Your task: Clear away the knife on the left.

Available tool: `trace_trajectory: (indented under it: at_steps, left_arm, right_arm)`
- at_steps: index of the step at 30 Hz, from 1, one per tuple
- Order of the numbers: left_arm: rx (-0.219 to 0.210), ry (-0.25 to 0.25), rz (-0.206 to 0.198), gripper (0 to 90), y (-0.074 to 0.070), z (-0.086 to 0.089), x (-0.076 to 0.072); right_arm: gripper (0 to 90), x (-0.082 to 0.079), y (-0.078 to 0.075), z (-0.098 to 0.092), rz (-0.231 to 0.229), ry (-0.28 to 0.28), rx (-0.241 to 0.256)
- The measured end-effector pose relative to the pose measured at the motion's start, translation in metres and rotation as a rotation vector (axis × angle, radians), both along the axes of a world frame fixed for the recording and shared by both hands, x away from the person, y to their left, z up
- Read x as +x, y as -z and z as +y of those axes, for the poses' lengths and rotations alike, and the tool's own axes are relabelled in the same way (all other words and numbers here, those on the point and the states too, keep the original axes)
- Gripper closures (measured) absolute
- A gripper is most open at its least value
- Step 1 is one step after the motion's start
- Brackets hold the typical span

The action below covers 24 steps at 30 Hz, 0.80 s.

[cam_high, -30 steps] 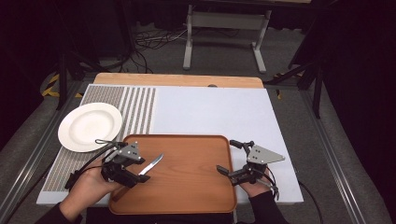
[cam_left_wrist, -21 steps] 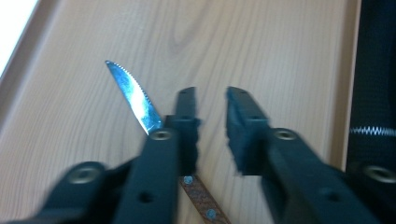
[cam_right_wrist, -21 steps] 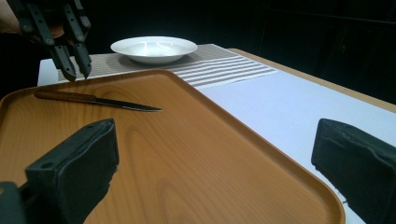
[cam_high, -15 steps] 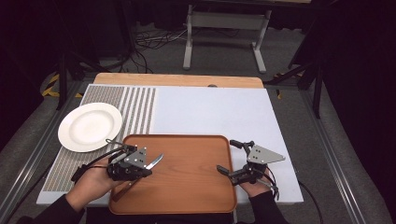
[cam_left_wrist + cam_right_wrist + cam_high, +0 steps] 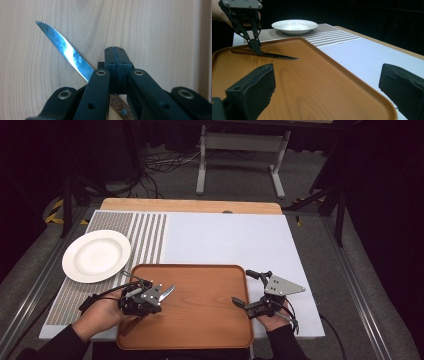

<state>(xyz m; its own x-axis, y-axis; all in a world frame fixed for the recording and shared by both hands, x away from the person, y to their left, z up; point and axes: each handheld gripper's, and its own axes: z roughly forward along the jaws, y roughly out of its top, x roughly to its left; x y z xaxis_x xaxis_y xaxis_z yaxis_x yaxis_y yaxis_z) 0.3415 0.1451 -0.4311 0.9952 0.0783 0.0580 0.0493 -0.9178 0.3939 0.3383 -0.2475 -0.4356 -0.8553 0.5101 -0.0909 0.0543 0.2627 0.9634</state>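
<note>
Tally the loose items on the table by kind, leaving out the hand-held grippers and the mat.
Knife: 1, on the tray, pinched by the left hand-held gripper
Plate: 1, white, on the striped mat
Tray: 1, wooden
Total: 3

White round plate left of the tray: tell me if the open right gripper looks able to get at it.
Probably not easily: the white round plate lies far left, and the left gripper holding the serrated knife sits between.
</note>
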Motion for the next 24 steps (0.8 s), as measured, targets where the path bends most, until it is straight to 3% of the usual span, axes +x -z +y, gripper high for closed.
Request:
trace_trajectory:
  at_steps: [12, 24]
  left_arm:
    - [0.073, 0.023, 0.011, 90.0, 0.0086, -0.0022, 0.0046]
    - [0.075, 0.012, 0.012, 90.0, 0.0091, 0.0002, 0.006]
  right_arm:
    - [1.4, 0.0001, 0.0001, 0.0, 0.001, -0.001, 0.0]
    - [1.5, 0.0001, 0.0003, 0.0001, 0.002, -0.003, -0.002]
